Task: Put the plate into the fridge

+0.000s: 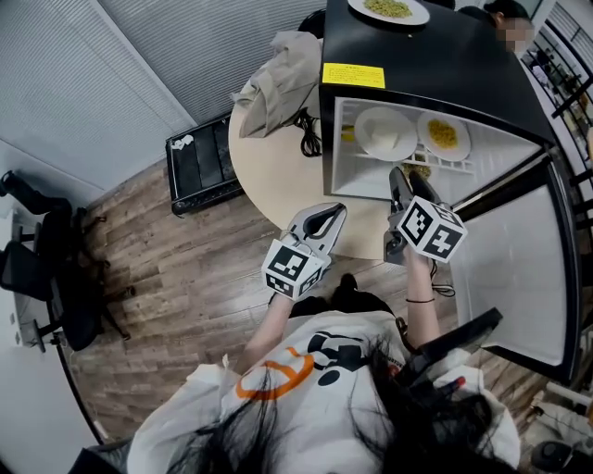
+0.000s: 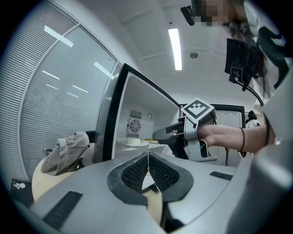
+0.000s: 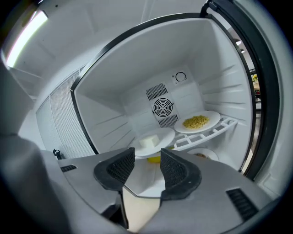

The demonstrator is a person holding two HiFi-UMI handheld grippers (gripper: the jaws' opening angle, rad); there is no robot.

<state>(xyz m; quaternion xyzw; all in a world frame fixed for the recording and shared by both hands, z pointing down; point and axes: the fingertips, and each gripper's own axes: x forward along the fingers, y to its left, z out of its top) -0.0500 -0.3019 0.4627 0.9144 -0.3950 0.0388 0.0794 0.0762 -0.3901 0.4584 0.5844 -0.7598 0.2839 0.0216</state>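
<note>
A small black fridge (image 1: 435,65) is seen on a round beige table (image 1: 269,176), its door (image 1: 519,268) swung open to the right. Inside the white compartment, a round white plate carrying a white block (image 3: 162,135) is set on the left part of the white slatted shelf (image 3: 206,132), just beside a round white plate of yellow food (image 3: 197,122) on the right. The right gripper (image 3: 146,157) is held at the fridge's mouth, pointed at the first plate; its jaws are kept apart with nothing clamped between them, and the plate's near rim is seen just beyond their tips. The left gripper (image 2: 148,157) is held nearer, over the table's edge and left of the right one, with its jaws closed together on nothing. A further white plate of greenish food (image 1: 389,9) is placed on the fridge's top, and a crumpled grey bag (image 1: 283,79) is left on the table's far left side.
</note>
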